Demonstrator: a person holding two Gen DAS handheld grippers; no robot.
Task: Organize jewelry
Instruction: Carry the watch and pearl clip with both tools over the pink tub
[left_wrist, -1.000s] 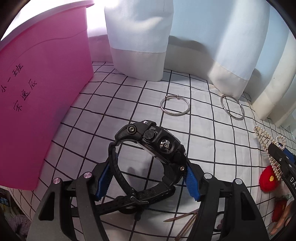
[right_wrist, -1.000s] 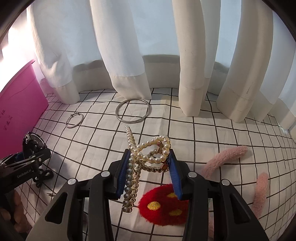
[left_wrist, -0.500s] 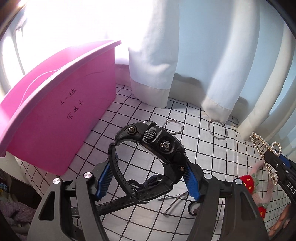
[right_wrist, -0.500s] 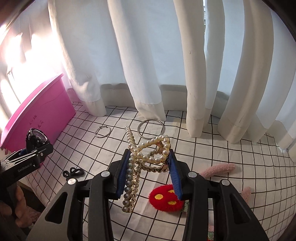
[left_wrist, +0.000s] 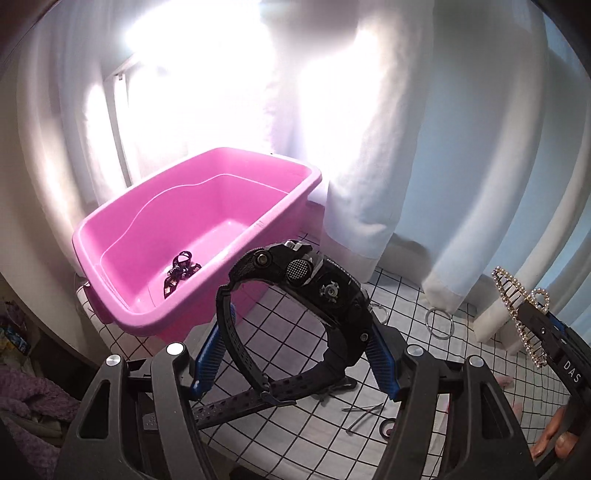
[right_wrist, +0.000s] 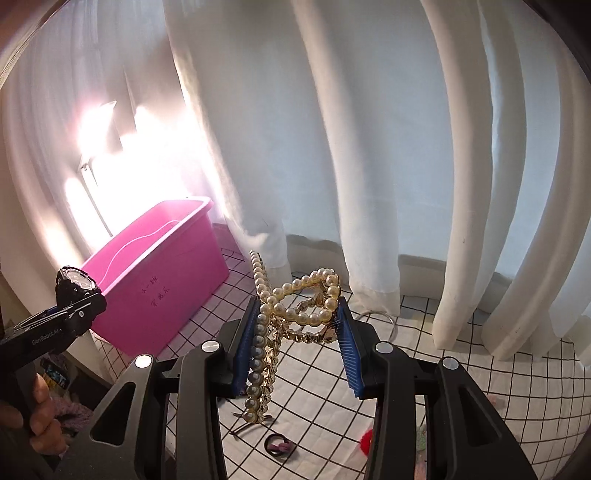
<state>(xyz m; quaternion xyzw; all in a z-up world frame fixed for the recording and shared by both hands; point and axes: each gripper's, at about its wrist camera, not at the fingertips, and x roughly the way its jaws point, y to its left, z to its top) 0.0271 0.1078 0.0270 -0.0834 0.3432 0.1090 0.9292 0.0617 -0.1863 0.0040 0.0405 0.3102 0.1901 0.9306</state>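
Note:
My left gripper is shut on a black digital watch and holds it high above the checked cloth, just right of the pink bin. The bin is open; a dark purple trinket lies on its floor. My right gripper is shut on a pearl hair clip and holds it up, to the right of the bin. The left gripper with the watch shows at the left of the right wrist view; the pearl clip shows at the right of the left wrist view.
White curtains hang behind the checked cloth. Two metal rings lie near the curtain hem. Hair pins, a black hair tie and a red plush piece lie on the cloth below. The cloth's left edge drops off beside the bin.
Both grippers have risen well above the cloth with their loads. The left one now looks down into the pink bin, whose inside has come into view.

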